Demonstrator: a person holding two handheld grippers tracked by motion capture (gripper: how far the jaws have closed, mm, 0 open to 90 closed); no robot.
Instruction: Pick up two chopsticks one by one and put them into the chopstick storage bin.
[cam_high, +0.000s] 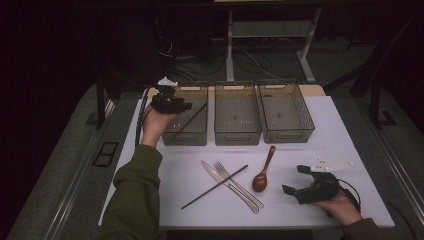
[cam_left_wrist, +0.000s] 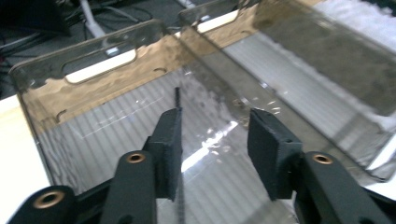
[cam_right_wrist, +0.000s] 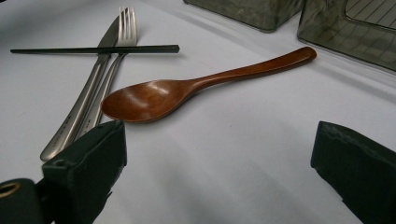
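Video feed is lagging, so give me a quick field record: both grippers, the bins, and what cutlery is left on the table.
left gripper: open, over the left bin
left bin contents: one black chopstick, leaning against a jaw in the left gripper view
middle bin: empty
right bin: empty
right gripper: open, low near the wooden spoon
on table: second chopstick lying across knife and fork; the spoon lies apart

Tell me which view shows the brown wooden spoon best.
The right gripper view: the brown wooden spoon lies close ahead, bowl and whole handle sharp. The high view shows it small, beside the fork. The left gripper view looks into a bin.
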